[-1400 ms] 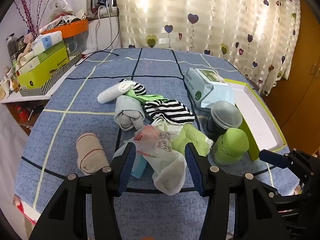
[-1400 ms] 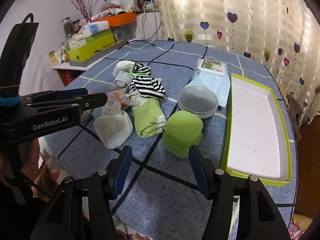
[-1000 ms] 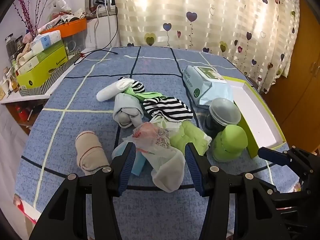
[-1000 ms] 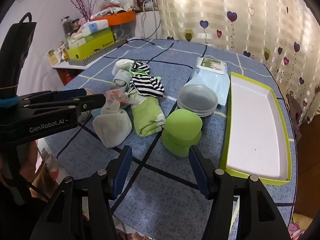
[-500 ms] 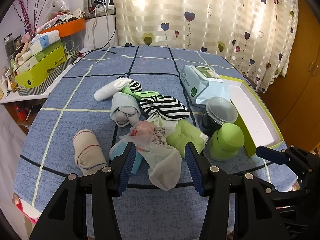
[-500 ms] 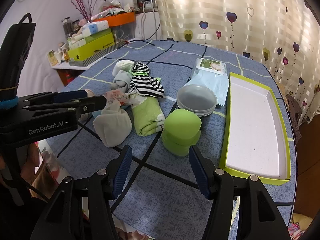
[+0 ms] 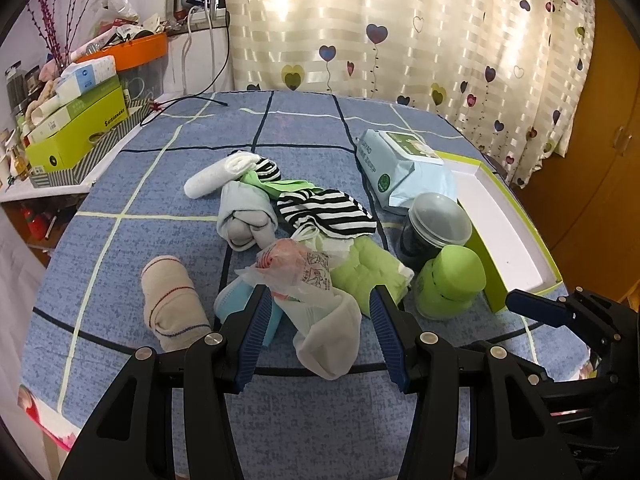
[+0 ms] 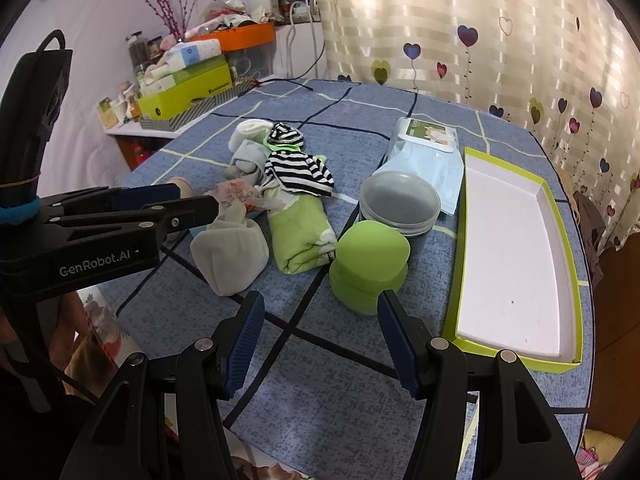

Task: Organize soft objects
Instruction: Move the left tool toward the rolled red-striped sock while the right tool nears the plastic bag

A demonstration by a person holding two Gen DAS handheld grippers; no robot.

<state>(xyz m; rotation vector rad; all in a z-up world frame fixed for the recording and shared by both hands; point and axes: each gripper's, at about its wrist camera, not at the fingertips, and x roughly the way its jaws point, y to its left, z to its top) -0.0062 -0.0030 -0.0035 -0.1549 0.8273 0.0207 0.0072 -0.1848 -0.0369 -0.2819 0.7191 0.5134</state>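
A heap of soft things lies mid-table: a black-and-white striped sock (image 7: 326, 214), a green folded cloth (image 7: 366, 270), a grey sock bundle (image 7: 246, 216), a white sock (image 7: 324, 340) with a crinkled plastic bag (image 7: 298, 268) on it, a white roll (image 7: 218, 176) and a beige rolled sock (image 7: 170, 302). My left gripper (image 7: 318, 334) is open just short of the white sock. My right gripper (image 8: 320, 334) is open and empty, in front of a green lidded jar (image 8: 370, 266). The striped sock (image 8: 298, 170) and green cloth (image 8: 300, 236) also show in the right wrist view.
A white tray with a green rim (image 8: 516, 248) lies on the right. A dark tub with a clear lid (image 8: 398, 204) and a wet-wipes pack (image 8: 430, 148) stand beside it. Boxes and clutter (image 7: 76, 124) fill a shelf at the left.
Both grippers have drawn back slightly from the heap, which sits a little farther off. Jaws stay open. Nothing was taken hold of.
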